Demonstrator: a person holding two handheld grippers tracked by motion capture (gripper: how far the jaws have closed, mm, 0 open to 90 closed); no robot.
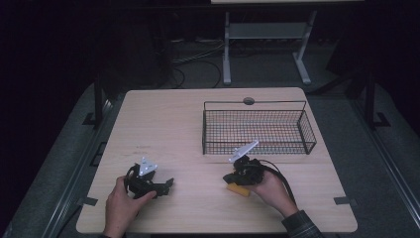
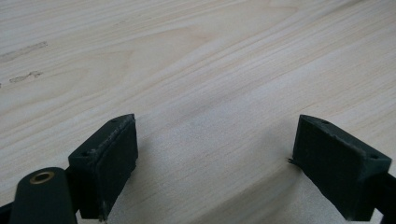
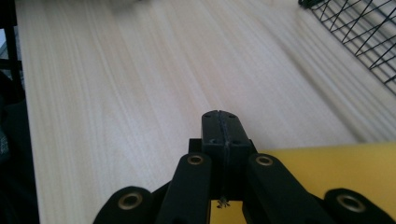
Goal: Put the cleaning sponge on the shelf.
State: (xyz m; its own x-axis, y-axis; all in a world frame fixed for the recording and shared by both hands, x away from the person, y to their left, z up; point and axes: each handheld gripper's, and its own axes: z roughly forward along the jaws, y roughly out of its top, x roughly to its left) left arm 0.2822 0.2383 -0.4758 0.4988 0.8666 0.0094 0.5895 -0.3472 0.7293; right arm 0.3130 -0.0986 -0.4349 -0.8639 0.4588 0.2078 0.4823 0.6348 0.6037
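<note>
Right tool [image 3: 223, 135] is pressed fully closed, nothing gripped, above yellow block [image 1: 238, 190]; left tool [image 2: 217, 163] is held wide, empty. Right should be opened before the block is straddled squarely.

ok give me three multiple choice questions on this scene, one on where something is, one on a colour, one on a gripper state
1. Where does the wire basket stand on the table?
A. far right part
B. near left corner
C. hanging off the near edge

2. What colour is the block lying under the right gripper?
A. red
B. yellow
C. blue

3. How do the left gripper jaws stand?
A. pressed together
C. clamped on a block
B. wide apart, nothing between them

Answers:
1. A, the high view shows the basket toward the far right of the tabletop.
2. B, it shows yellow in the high view and the right gripper view.
3. B, the left gripper view shows bare wood in the gap between its jaws.
</note>
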